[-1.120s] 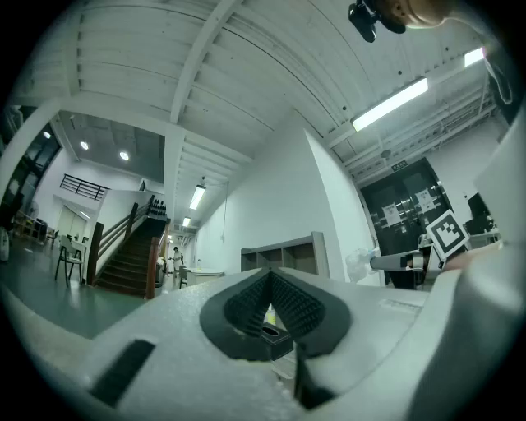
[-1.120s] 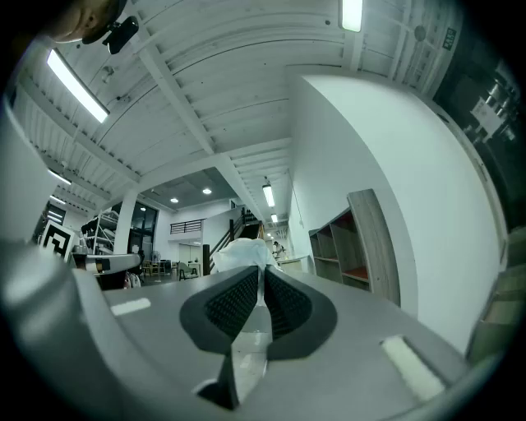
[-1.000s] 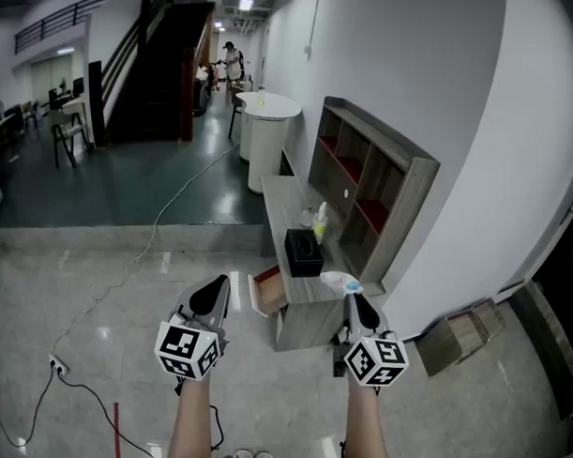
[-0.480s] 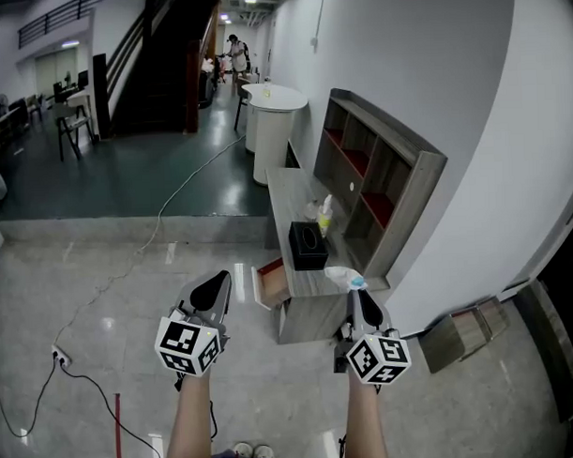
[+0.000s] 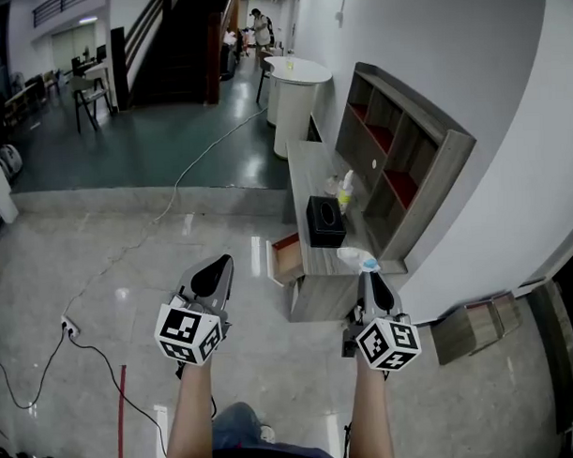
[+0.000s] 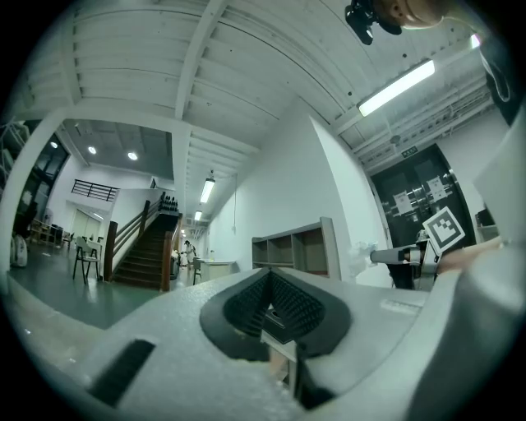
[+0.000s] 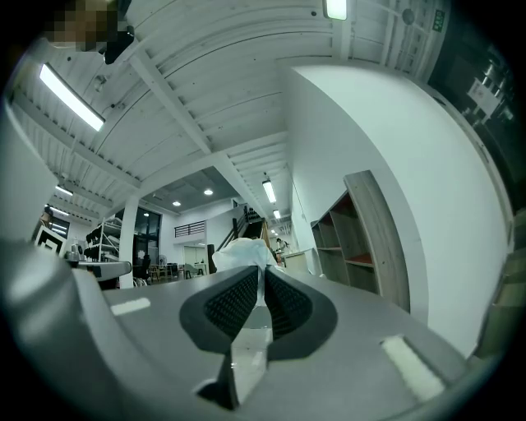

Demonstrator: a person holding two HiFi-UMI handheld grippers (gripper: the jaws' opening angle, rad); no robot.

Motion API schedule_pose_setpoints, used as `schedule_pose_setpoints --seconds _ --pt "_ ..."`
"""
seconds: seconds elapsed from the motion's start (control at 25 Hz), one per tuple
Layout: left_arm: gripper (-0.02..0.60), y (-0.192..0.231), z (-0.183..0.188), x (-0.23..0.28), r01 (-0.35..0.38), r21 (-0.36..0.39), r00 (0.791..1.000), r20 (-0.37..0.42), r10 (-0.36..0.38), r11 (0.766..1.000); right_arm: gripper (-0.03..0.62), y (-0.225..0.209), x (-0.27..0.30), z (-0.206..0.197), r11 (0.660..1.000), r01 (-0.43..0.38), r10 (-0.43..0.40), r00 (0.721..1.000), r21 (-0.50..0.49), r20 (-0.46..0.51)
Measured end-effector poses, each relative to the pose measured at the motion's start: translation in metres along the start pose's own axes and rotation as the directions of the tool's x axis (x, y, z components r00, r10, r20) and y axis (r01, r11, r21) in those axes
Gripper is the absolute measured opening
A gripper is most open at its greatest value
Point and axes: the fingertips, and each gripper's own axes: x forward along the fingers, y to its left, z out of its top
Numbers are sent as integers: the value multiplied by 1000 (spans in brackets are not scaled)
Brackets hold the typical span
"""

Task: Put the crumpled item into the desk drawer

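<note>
right gripper (image 5: 368, 279) is pinching the crumpled white item with a blue spot (image 5: 356, 259), its jaws pressed close on a thin fold while the bulk of it bunches up beyond the tips. in the right gripper view the crumpled white item (image 7: 242, 253) shows just above the ribbed pads. in the head view it hangs in the air at the near end of the long grey wooden desk (image 5: 308, 176), without resting on it. the small wooden drawer (image 5: 286, 259) stands pulled out from the desk's front, just left of the held item. left gripper (image 5: 216, 270) is held out over the pale glossy floor (image 5: 128, 266), apart from the desk, its jaws pressed together with nothing between them. on the desk sit a black box (image 5: 325, 221) and, just beyond it, a pale bottle (image 5: 346, 186). a grey open-fronted shelf unit (image 5: 406, 149) stands along the desk's far side, against the white wall.
</note>
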Motion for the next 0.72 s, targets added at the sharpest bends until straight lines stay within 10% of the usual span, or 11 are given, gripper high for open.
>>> schedule_pose_setpoints --seconds 0.72 --pt "0 166 -58 112 -84 -39 996 -39 83 996 41 4 217 -56 1000 -14 14 999 -5 -35"
